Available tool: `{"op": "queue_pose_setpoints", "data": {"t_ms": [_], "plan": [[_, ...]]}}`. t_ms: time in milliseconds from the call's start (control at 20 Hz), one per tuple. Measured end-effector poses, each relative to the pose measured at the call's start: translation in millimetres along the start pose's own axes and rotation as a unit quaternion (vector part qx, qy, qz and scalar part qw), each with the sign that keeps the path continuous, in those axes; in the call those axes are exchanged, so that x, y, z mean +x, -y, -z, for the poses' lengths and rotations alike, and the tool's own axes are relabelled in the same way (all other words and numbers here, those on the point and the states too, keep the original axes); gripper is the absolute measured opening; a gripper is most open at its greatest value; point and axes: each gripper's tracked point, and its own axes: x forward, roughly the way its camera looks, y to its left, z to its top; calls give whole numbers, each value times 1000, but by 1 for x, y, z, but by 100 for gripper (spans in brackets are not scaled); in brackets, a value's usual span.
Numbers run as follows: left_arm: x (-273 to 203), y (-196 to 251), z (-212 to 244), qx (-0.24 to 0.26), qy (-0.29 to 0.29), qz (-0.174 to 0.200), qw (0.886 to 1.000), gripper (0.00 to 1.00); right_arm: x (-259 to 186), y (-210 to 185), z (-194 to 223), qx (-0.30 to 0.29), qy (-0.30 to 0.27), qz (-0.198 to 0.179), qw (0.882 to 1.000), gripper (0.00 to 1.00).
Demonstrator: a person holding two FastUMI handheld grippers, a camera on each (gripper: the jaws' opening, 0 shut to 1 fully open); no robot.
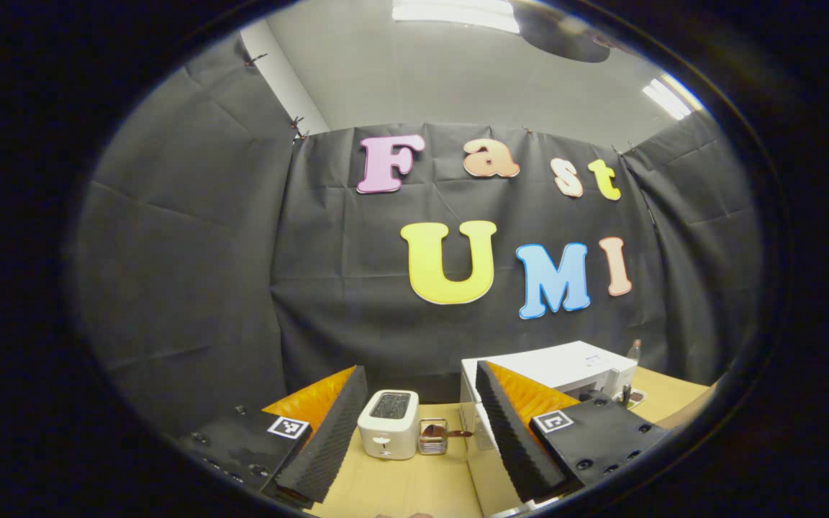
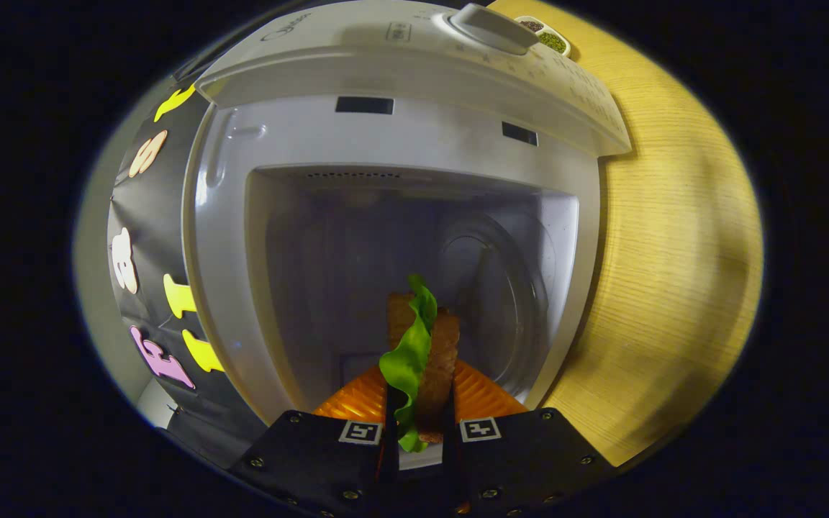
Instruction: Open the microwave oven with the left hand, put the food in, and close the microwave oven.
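Right claw (image 2: 420,424) clamped on brown toast sandwich with green lettuce leaf (image 2: 422,352), long axis pointing straight into open white microwave oven (image 2: 227,237) cavity ahead. Left claw (image 1: 414,424) wide, empty, beside microwave.

In the right gripper view the microwave oven (image 2: 400,216) stands open, its cavity bare ahead of the right hand-held gripper (image 2: 418,424), whose fingers clamp a sandwich (image 2: 425,352) at the mouth. In the left gripper view the left hand-held gripper (image 1: 422,432) hangs wide apart over bare tabletop (image 1: 400,489); a toaster (image 1: 388,424) and a small rack (image 1: 433,437) stand ahead.
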Motion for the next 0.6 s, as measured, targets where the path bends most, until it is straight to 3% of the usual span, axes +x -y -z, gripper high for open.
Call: {"op": "queue_pose_setpoints", "data": {"t_ms": [250,350,600], "plan": [[7,-14,13,-15,-23,-8,1000,100,41,9,-4,26,56,22,998,25],[10,-19,8,-11,-17,-12,1000,94,52,13,-5,21,62,30,997,25],[17,-10,17,-13,-24,-3,1000,100,51,21,-4,-4,73,53,996,30]]}}
